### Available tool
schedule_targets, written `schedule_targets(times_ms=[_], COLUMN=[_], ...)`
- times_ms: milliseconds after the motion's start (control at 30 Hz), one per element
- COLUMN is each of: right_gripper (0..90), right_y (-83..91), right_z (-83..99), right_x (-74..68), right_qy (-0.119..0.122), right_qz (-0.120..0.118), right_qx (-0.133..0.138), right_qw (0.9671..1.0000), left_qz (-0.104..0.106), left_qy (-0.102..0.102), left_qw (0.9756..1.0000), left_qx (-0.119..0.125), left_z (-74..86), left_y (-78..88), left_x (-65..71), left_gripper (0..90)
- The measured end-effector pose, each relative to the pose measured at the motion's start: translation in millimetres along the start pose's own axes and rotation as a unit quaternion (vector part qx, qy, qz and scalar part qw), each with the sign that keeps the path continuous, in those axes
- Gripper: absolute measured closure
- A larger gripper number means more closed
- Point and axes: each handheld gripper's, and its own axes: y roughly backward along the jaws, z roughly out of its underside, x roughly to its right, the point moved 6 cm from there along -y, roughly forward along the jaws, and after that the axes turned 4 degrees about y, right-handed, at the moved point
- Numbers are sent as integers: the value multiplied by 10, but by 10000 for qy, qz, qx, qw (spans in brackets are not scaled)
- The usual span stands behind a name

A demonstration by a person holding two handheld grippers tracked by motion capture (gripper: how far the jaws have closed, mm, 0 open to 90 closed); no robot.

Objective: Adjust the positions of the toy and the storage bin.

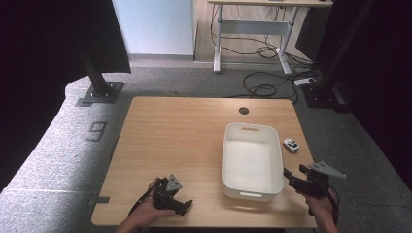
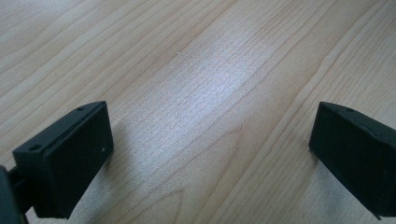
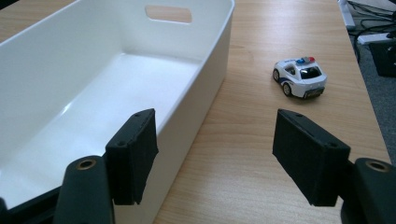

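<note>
High view, toy car (image 1: pixel 290 144) just beside bin (image 1: pixel 228 160), near table edge (image 1: pixel 303 145)

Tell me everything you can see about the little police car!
The little police car is a small white toy, plastic by the look of it, with dark windows, black wheels, a dark stripe along its side and red and blue lights on its roof. It stands upright on its wheels on the wooden table, beside the white bin but not touching it. Nothing holds it; the right tongs stand open, short of it.
</note>
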Motion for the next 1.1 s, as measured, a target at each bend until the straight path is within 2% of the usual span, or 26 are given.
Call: schedule_targets(times_ms=[233, 500, 533, 633, 900, 1100], right_gripper=[303, 302, 302, 314, 326, 286], right_y=[13, -43, -63, -84, -134, -176], right_z=[-68, -93, -100, -108, -103, -98], right_x=[-75, -174, -210, -241, -250, -293], right_qy=[48, 3, 74, 91, 165, 314], right_qz=[-10, -83, -60, -67, -41, -116], right_qx=[118, -49, -81, -109, -104, -94], right_qw=[9999, 10000, 9999, 9999, 9998, 9994], left_qz=[6, 6, 6, 4, 6, 9], left_qy=[-5, -6, -4, -3, -5, -4], left_qw=[10000, 10000, 10000, 10000, 10000, 10000], left_qx=[0, 0, 0, -2, 0, 0], left_z=[-1, -1, -1, -1, -2, -3], left_y=[-1, -1, -1, -1, -2, -3], left_x=[0, 0, 0, 0, 1, 2], left_gripper=[0, 0, 0, 0, 0, 0])
